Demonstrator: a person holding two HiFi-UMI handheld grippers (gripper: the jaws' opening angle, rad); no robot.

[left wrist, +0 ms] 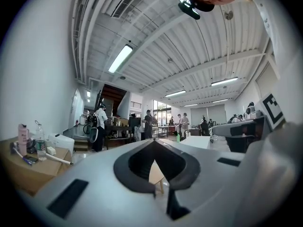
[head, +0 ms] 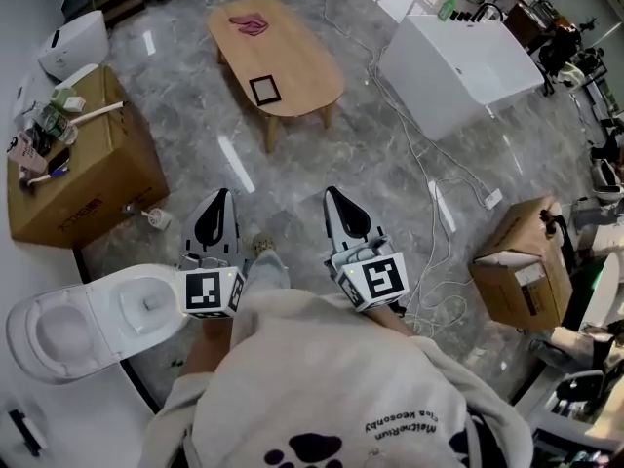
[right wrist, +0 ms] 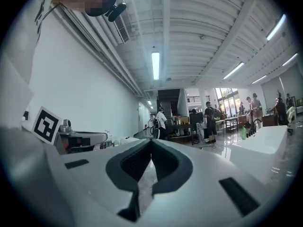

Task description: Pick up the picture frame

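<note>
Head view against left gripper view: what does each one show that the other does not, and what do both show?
Only the head view shows the picture frame, lying on the wooden table, and the toilet beside the person. Only the left gripper view shows the ceiling lights and people standing far across the room. Both show the table itself, the cardboard box with clutter on top, the left gripper with its fingers closed on nothing, and the right gripper.
</note>
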